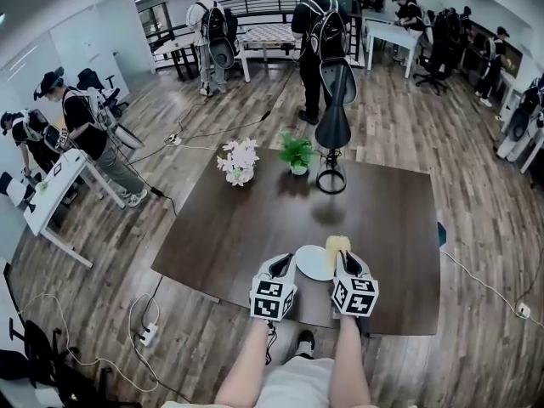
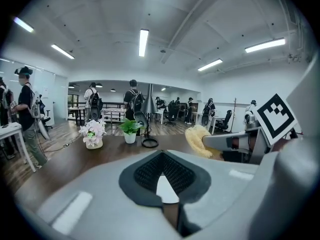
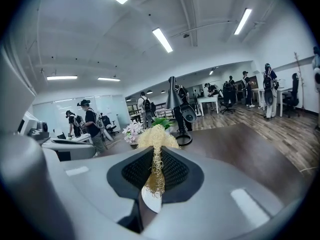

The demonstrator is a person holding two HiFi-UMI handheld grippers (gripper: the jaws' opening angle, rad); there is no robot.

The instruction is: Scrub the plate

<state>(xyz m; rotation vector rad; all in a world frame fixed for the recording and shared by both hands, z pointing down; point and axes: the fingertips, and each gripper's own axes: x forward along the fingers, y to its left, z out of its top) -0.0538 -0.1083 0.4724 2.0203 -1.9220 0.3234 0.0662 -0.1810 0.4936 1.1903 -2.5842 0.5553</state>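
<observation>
A small white plate (image 1: 314,263) lies near the front edge of the dark table (image 1: 229,228). My left gripper (image 1: 286,264) is shut on the plate's left rim, and a white sliver of the plate (image 2: 166,189) shows between its jaws. My right gripper (image 1: 341,258) is shut on a yellow fibrous scrubber (image 1: 337,245) at the plate's right edge. In the right gripper view the scrubber (image 3: 156,140) sticks up from between the jaws, with a bit of plate (image 3: 150,198) below it. The left gripper view shows the scrubber (image 2: 196,139) held by the right gripper (image 2: 210,142).
A vase of white flowers (image 1: 239,161), a potted green plant (image 1: 297,154) and a black desk lamp (image 1: 332,134) stand along the table's far side. People stand on the wooden floor beyond. The table's front edge is just under both grippers.
</observation>
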